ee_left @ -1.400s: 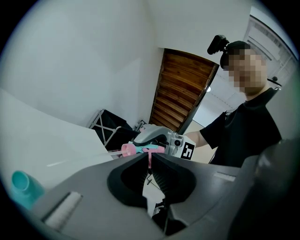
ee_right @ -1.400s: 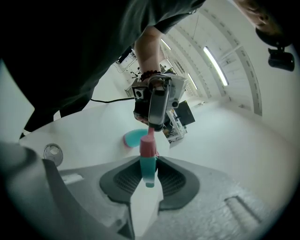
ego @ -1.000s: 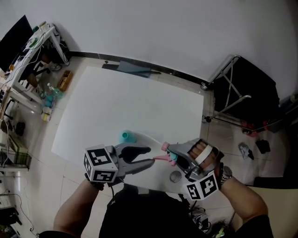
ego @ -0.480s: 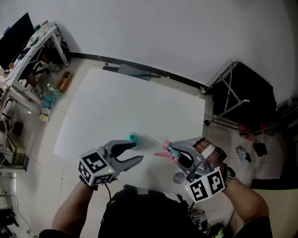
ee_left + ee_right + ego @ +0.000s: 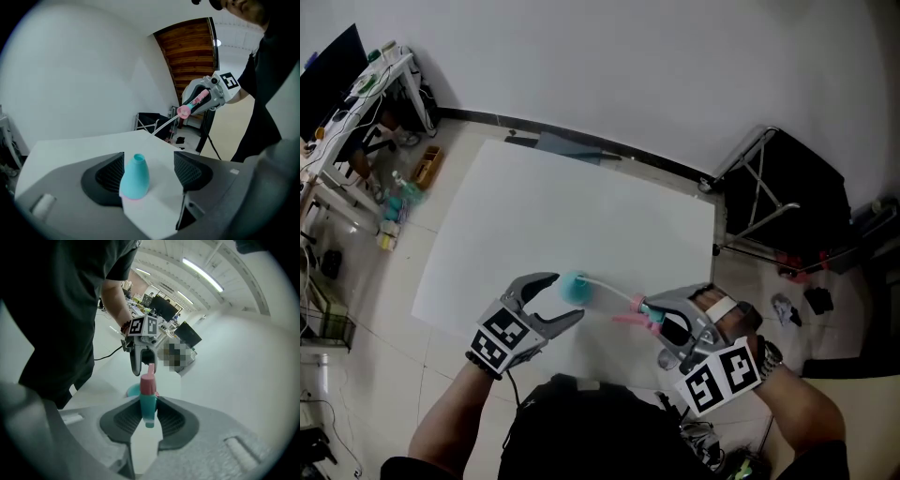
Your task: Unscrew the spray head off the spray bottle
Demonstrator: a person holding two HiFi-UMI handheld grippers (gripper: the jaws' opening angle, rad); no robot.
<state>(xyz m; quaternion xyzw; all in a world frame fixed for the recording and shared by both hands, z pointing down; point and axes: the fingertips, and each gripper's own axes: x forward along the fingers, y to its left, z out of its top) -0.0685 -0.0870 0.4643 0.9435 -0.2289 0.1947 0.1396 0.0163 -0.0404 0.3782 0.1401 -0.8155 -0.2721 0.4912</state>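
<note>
The teal bottle [image 5: 574, 287] stands upright on the white table [image 5: 534, 216] with its neck bare. My left gripper [image 5: 565, 297] straddles it, and its jaws are opening. In the left gripper view the bottle [image 5: 134, 183] sits between the pads, close to the left one, with a clear gap on the right. My right gripper [image 5: 649, 317] is shut on the pink and teal spray head [image 5: 639, 314], held above the table to the bottle's right. The head's thin dip tube [image 5: 609, 292] points back toward the bottle. The right gripper view shows the spray head [image 5: 148, 399] clamped between both pads.
A black folding stand [image 5: 778, 197] is on the floor beyond the table's right edge. Cluttered shelving [image 5: 356, 94] stands at the far left. A dark flat object [image 5: 572, 142] lies at the table's far edge.
The left gripper has drawn away from the spray head to the left with the bottle. Its jaws have spread and the bottle now stands free. The right gripper has shifted only slightly.
</note>
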